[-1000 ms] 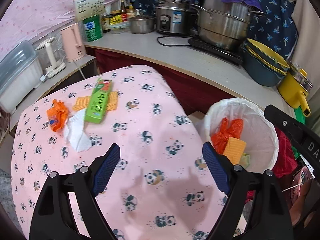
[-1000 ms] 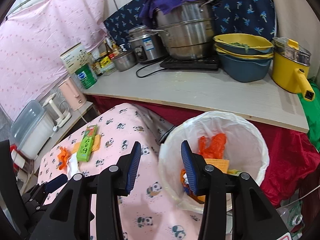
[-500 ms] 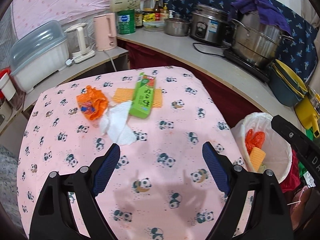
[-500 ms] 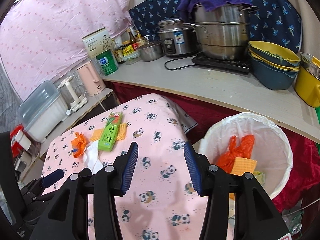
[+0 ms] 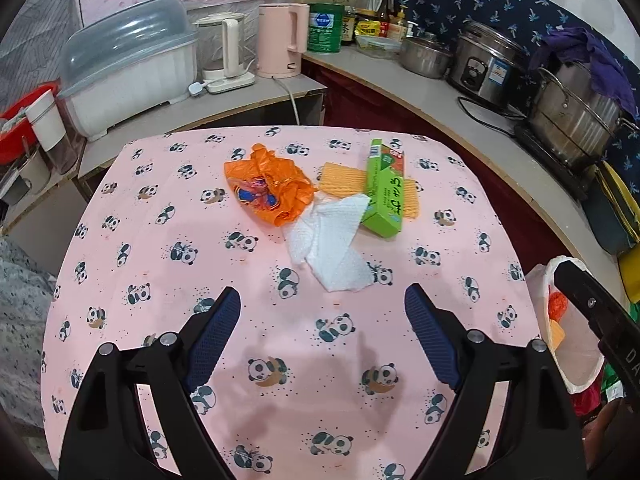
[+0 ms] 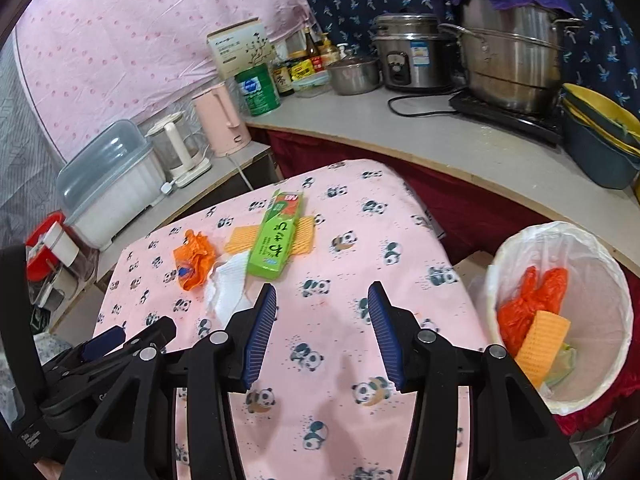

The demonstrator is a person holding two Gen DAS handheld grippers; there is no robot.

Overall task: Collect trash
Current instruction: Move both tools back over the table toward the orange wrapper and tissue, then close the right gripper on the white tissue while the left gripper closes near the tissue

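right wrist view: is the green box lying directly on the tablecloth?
No. The green box lies across a yellow sponge cloth, which sits on the panda tablecloth.

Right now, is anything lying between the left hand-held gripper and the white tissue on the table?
Nothing visible. Only bare panda-print tablecloth lies between the open left hand-held gripper and the white tissue. The orange wrapper and green box sit beyond the tissue, touching its far edge.

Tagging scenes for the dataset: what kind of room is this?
Most likely a small home kitchen: a rice cooker and a big steel steamer pot stand on the counter, with sauce bottles and a pink kettle nearby.
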